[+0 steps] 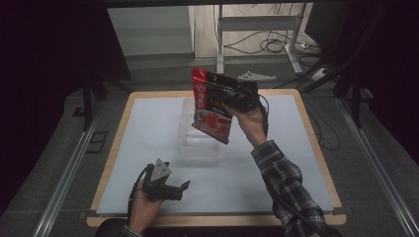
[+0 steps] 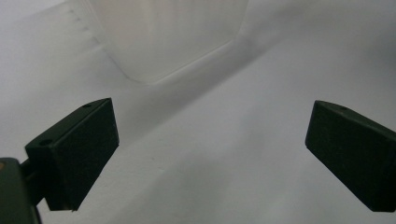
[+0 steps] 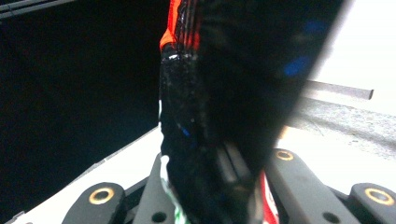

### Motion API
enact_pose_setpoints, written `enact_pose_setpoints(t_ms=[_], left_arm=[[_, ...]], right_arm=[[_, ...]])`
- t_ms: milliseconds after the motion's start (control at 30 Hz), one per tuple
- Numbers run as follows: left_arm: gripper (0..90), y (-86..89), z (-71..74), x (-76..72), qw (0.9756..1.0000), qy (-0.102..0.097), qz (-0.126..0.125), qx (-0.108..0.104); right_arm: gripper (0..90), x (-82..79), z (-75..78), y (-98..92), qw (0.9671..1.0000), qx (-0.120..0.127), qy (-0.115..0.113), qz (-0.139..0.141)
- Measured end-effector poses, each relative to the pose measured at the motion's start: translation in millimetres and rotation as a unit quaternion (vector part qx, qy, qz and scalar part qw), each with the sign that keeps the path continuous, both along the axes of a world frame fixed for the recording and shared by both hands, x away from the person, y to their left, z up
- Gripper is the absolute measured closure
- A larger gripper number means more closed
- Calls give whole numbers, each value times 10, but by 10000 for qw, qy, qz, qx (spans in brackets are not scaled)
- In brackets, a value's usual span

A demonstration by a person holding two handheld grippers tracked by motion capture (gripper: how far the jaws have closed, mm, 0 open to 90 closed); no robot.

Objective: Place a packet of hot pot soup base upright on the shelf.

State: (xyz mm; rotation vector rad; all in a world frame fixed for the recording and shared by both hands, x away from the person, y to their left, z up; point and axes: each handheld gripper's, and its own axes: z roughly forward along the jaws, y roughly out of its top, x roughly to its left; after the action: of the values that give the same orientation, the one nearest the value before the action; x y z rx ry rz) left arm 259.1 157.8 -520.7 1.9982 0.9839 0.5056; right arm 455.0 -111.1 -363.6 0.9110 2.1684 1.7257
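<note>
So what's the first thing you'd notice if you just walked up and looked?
The red snack bag, held up over the middle of the white table by the right gripper. Under it stands a clear plastic box, and the left gripper rests open near the front edge.

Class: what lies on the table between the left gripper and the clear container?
Nothing: the high view shows bare white table between the left gripper and the clear container.

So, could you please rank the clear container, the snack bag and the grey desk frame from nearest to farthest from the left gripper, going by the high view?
From the left gripper, at the table's near left:
1. Clear container, mid-table, just beyond it.
2. Snack bag, held up over the container by the right gripper.
3. Grey desk frame, on the floor past the table's far edge.
</note>
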Motion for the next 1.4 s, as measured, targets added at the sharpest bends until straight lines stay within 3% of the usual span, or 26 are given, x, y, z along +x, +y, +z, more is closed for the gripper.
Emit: enact_pose_setpoints(t_ms=[200, 567, 1100, 1167, 1400], left_arm=[[27, 2, 1, 0, 10000, -5, -8, 10], [28, 0, 0, 0, 10000, 4, -32, 20], [29, -16, -3, -4, 10000, 18, -55, 67], [30, -17, -4, -4, 10000, 19, -56, 72], [31, -34, -7, -4, 9999, -2, -63, 108]], right_arm=[[763, 17, -118, 211, 9999, -60, 20, 85], [762, 41, -347, 398, 9996, -256, 58, 71], [742, -14, -604, 459, 9987, -508, 16, 98], [735, -23, -644, 439, 9990, -435, -2, 93], [634, -33, -698, 304, 9984, -507, 148, 207]])
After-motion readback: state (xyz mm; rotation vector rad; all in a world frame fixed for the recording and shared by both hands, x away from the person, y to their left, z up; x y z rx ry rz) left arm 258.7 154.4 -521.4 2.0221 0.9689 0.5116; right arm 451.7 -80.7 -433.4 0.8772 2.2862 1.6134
